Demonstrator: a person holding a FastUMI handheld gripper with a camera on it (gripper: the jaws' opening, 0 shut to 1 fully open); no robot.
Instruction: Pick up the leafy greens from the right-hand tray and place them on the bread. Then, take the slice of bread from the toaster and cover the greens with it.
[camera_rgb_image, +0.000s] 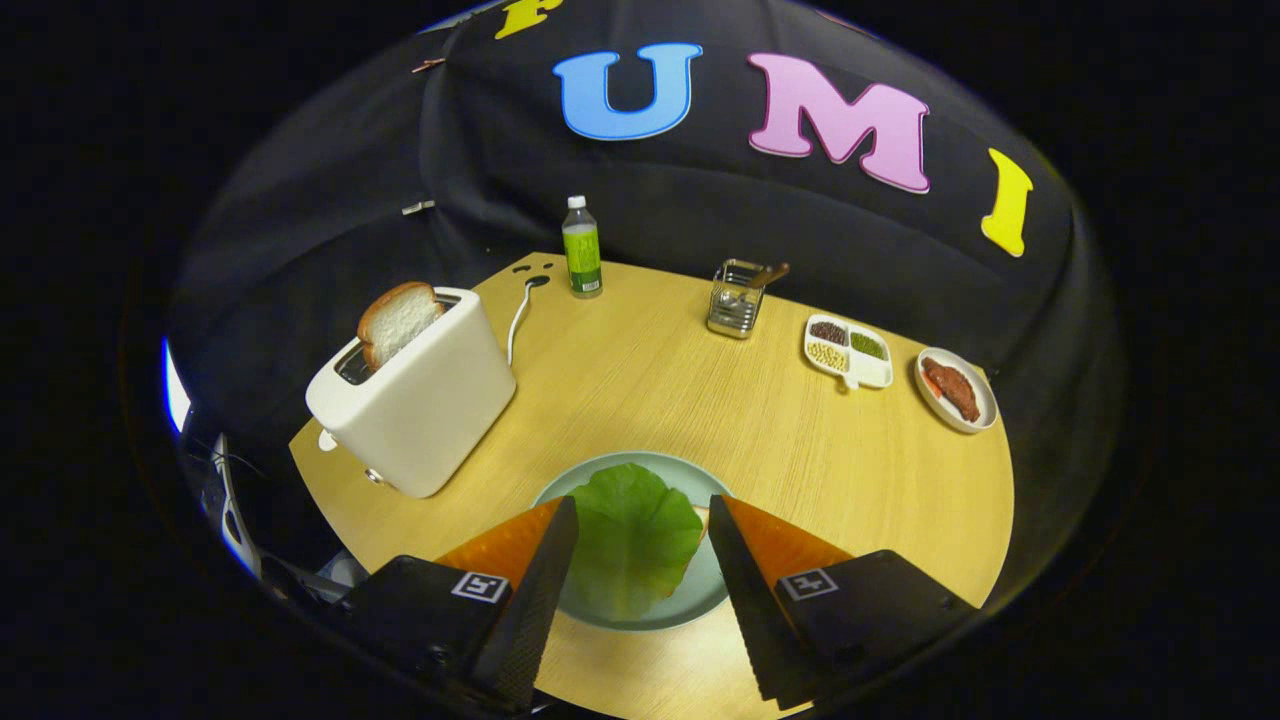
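Gripper view: fingers spread, empty, above leafy greens on plate

The bottle label is too small to read; no other text shows

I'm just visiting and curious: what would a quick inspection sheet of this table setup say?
Surface: round light wooden table, tidy.
Job's things: green leafy piece lying on the pale round plate; slice of white bread standing in the white toaster.
Clutter: green-labelled plastic bottle, metal utensil holder, white divided dish of beans, small white plate with brown meat.
Grippers: gripper with jaws open, above the leaf, one either side.
Cables: white cord behind the toaster.
Surroundings: black cloth booth wall.
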